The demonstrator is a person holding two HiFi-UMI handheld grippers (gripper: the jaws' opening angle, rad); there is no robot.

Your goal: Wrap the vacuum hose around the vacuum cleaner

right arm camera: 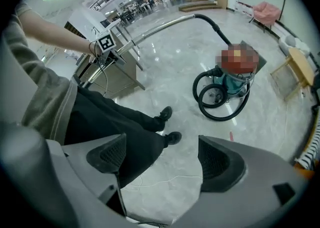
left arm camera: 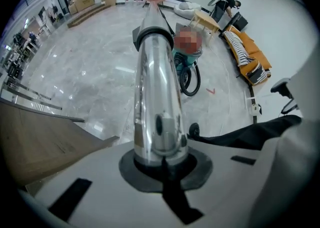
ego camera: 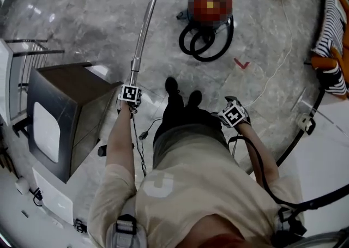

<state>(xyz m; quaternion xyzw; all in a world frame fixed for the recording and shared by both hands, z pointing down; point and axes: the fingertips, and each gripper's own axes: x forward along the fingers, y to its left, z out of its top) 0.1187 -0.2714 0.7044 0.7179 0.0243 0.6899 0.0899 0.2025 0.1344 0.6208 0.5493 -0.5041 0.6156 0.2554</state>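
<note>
The only print in sight is the black-and-white square pattern on each marker cube (ego camera: 130, 93) and a pale figure on the person's shirt (ego camera: 158, 183), too skewed to read. The vacuum cleaner (right arm camera: 234, 84), teal below with its top masked by a mosaic patch, shows no legible label.

The left gripper (left arm camera: 161, 166) has its fingers clamped on the near end of the chrome wand (left arm camera: 157, 81), which reaches away over the floor to a black bend leading to the machine. The black hose (ego camera: 185, 48) lies in loose loops on the floor against the front of the vacuum cleaner, not wound around it. The right gripper (right arm camera: 162, 157) has its fingers wide apart with nothing between them, above the person's legs.

The floor (ego camera: 82, 18) is glossy grey marble with a small red mark (ego camera: 241, 64) and a thin white cable (ego camera: 278, 67). A dark wooden cabinet (ego camera: 82, 105) stands just beside the left arm, and a striped cloth (ego camera: 334, 29) lies at the far right.
</note>
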